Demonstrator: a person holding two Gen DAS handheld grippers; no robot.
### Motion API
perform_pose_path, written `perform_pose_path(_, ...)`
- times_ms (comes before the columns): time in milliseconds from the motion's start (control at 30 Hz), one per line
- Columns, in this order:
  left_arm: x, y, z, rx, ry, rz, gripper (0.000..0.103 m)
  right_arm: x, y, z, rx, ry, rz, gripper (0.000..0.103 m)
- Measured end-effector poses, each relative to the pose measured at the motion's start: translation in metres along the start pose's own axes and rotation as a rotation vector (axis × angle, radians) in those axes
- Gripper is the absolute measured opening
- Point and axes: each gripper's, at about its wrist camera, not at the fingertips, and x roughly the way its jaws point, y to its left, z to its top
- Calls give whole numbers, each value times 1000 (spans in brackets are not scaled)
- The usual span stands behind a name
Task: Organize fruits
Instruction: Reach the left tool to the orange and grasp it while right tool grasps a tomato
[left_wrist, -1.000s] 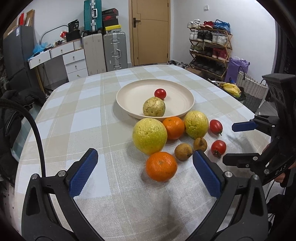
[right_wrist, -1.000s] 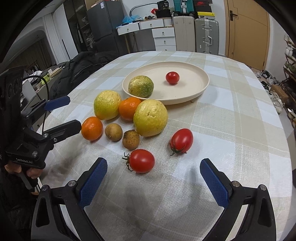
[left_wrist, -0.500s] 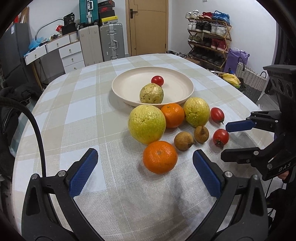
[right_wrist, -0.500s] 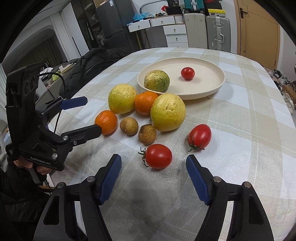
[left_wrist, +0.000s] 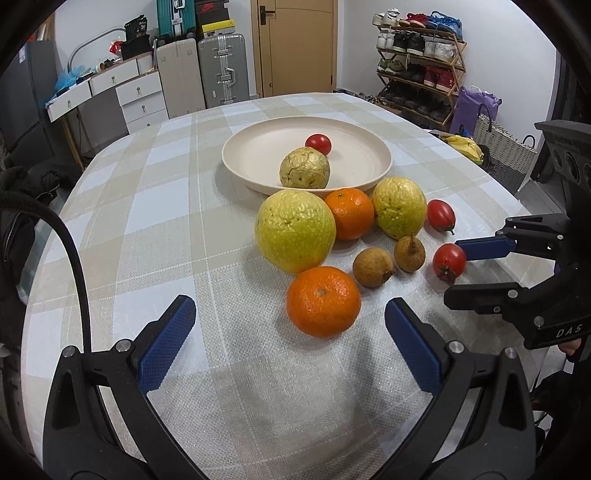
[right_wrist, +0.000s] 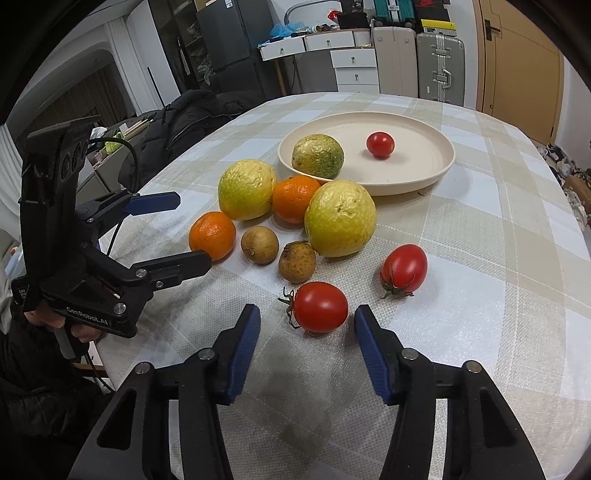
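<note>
right tool (right_wrist: 306, 334): jaws closing around nearest tomato (right_wrist: 320, 306), pads not touching
left tool (left_wrist: 288, 343): open, empty
desk (left_wrist: 155, 236): checked cloth

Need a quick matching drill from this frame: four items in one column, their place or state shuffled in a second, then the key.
Items
1. small tomato
2. near tomato
3. near orange
4. left gripper

Places or states
A. on the cloth ahead of the wide-open blue pads
B. in the plate, beside the wrinkled fruit
C. open, holding nothing
D. between the right gripper pads as its jaws are closing, not yet pressed

Pairs: 1-B, 2-D, 3-A, 4-C
</note>
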Motion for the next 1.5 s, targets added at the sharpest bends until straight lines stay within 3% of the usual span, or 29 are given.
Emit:
perform_pose_path(233,3,-2,-1,7,6,-5,102,1,1,0,-5,-5,-8,45)
perform_pose_path(333,4,-1,-1,5,9,-6,102,2,1,1,-9,-7,-19,30)
perform_pose_path(700,7,3,-1,-16,12,-22,100,-13,-4,6,17,-82,-5,30)
perform_pose_path(833,8,3,-2,-21,18,-40,85,-17,-7,8,33,-101,-6,30)
perform_pose_path(933,14,2,-3,-22,45,-76,58,-18,-7,8,38,-105,-6,30)
perform_pose_path(1033,15,0,-4,-16,47,-115,38,-17,-8,8,37,-102,-8,30)
perform_pose_path(1500,7,-2,-3,-19,13,-139,38,-16,-11,7,47,-115,-14,30)
